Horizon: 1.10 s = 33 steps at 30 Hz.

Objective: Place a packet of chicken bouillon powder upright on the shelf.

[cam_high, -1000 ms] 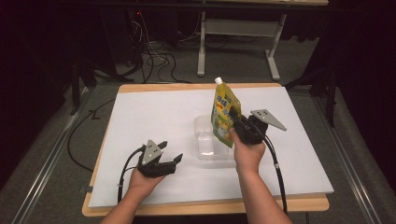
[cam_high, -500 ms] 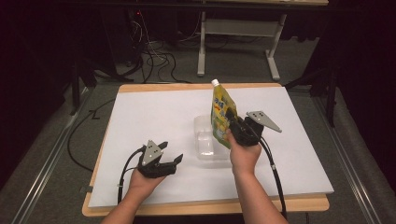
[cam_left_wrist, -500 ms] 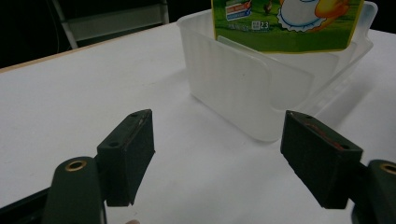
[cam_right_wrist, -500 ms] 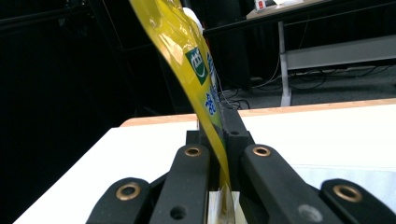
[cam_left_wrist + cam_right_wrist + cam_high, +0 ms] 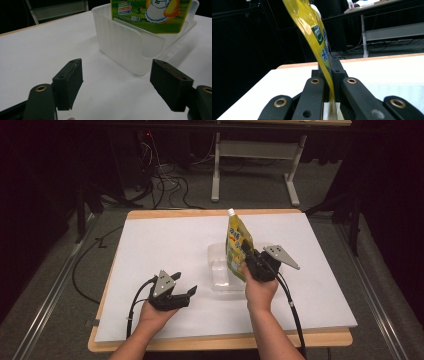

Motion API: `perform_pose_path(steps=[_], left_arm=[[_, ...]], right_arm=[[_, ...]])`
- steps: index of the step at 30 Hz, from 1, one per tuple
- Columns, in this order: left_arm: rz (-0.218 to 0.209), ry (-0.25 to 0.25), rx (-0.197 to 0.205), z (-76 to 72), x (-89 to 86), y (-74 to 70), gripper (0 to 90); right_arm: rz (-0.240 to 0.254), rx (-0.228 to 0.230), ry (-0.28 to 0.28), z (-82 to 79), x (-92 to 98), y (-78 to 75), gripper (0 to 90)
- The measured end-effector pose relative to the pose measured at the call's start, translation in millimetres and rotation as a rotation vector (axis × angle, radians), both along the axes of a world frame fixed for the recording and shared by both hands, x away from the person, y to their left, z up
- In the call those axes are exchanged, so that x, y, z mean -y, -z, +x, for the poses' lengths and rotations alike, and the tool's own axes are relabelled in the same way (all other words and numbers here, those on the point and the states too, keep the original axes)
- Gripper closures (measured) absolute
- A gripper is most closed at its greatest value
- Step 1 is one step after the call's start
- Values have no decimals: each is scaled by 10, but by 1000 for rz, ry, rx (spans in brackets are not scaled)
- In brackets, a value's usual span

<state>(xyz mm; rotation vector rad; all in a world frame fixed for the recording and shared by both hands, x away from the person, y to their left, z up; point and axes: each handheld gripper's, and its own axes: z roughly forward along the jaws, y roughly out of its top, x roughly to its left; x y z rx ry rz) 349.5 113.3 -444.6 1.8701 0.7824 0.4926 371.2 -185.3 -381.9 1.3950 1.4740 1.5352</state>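
Note:
A yellow spouted pouch (image 5: pixel 237 244) with a white cap stands upright, and my right gripper (image 5: pixel 248 258) is shut on its side edge. The right gripper view shows the pouch (image 5: pixel 312 27) pinched between the two black jaws of that gripper (image 5: pixel 329 72). Its lower end dips inside a clear plastic container (image 5: pixel 219 272) at the middle of the table. My left gripper (image 5: pixel 189 292) rests low at the front left, open and holding nothing. From the left gripper (image 5: pixel 116 85), the container (image 5: pixel 125 47) sits just ahead, the pouch (image 5: pixel 152 15) rising out of it.
A white sheet (image 5: pixel 165 245) covers the wooden table top. Cables trail from both grippers over the front edge. Beyond the far edge are a dark floor with cables and a white desk frame (image 5: pixel 255 150).
The right gripper and the pouch have shifted slightly left and a little lower over the container. The left gripper has stayed put.

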Motion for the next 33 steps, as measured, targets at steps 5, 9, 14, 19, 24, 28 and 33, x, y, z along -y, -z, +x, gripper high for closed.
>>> perform_pose_path(steps=[5,9,14,19,24,28,33], left_arm=[[4,1,-3,2,-1,2,269],[5,4,-5,16,-5,11,269],[2,4,-9,23,-10,16,269],[2,4,-11,24,-13,19,269],[2,1,-10,18,-16,15,269],[2,-1,-7,11,-20,8,269],[5,-4,-9,19,-27,11,269]], right_arm=[[0,15,-5,-14,16,39,900],[-3,21,-5,-26,23,80,900],[-1,14,-9,-19,22,142,900],[-3,21,-10,-33,18,177,900],[-4,30,-15,-43,13,201,900],[-7,31,-17,-57,-8,230,900],[-18,32,-24,-65,-29,239,891]])
